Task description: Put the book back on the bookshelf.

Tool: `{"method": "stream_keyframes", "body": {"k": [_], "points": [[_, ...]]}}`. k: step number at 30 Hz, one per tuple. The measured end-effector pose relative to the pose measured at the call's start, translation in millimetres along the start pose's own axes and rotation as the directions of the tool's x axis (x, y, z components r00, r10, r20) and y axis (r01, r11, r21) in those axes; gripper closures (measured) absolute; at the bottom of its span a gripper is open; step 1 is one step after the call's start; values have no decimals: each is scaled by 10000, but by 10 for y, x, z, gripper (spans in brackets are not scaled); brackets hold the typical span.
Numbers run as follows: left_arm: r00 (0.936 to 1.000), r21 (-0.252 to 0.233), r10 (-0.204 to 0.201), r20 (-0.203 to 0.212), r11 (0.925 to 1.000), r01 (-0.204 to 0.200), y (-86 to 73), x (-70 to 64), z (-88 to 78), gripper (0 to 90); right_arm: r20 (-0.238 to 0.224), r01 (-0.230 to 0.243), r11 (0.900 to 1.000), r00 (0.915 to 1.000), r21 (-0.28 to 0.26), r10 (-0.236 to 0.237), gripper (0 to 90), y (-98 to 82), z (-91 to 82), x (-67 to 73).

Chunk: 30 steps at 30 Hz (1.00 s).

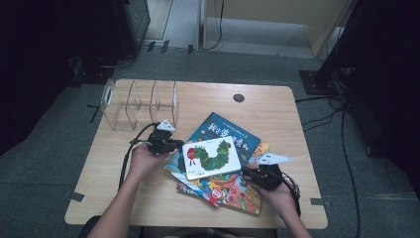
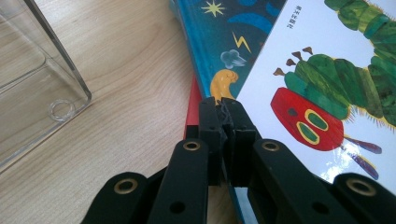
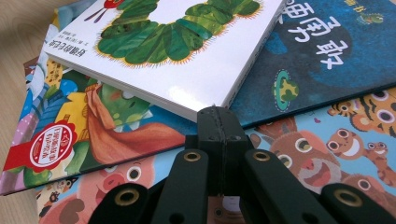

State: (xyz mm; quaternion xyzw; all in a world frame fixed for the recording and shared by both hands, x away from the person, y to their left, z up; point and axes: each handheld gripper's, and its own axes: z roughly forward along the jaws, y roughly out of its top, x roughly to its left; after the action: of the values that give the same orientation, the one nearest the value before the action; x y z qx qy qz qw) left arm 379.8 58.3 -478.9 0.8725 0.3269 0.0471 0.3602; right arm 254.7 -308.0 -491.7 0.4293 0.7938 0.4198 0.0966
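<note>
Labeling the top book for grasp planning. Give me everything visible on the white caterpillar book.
The white caterpillar book is a thick board book with a glossy white cover showing a green caterpillar with a red head. It lies closed and flat, cover up, on top of the blue book. The shut left gripper sits at one corner, the shut right gripper at the opposite corner.

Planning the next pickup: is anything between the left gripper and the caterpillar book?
Nothing visible. The left gripper, fingers shut, sits right at the caterpillar book corner, atop the blue book.

Caterpillar book (image 1: 212, 157): glossy white card cover. Table (image 1: 277, 109): light wood-grain, matt. Rack (image 1: 130, 103): clear smooth plastic.
</note>
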Motion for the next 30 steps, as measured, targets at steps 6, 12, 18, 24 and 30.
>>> {"method": "stream_keyframes", "body": {"k": [6, 12, 18, 24, 30], "points": [[9998, -72, -140, 107, 9999, 141, -45, 0, -20, 883, -52, -64, 10000, 10000, -55, 63, 900, 6, 10, -27], [9998, -57, -168, 127, 9998, 169, -79, -12, -49, 887, -75, -67, 9999, 9999, -92, 66, 900, 18, 26, -50], [9997, 92, -187, 147, 9998, 186, -116, -34, -95, 889, -84, -106, 9999, 9999, -124, 105, 900, 45, 56, -80], [9995, 51, -288, 144, 9996, 288, -189, -60, -145, 882, -59, -19, 9998, 10000, -192, 18, 894, 70, 87, -106], [9993, 77, -374, 71, 9993, 374, -245, -95, -195, 877, -52, 4, 9998, 10000, -198, -5, 895, 109, 127, -131]]}}
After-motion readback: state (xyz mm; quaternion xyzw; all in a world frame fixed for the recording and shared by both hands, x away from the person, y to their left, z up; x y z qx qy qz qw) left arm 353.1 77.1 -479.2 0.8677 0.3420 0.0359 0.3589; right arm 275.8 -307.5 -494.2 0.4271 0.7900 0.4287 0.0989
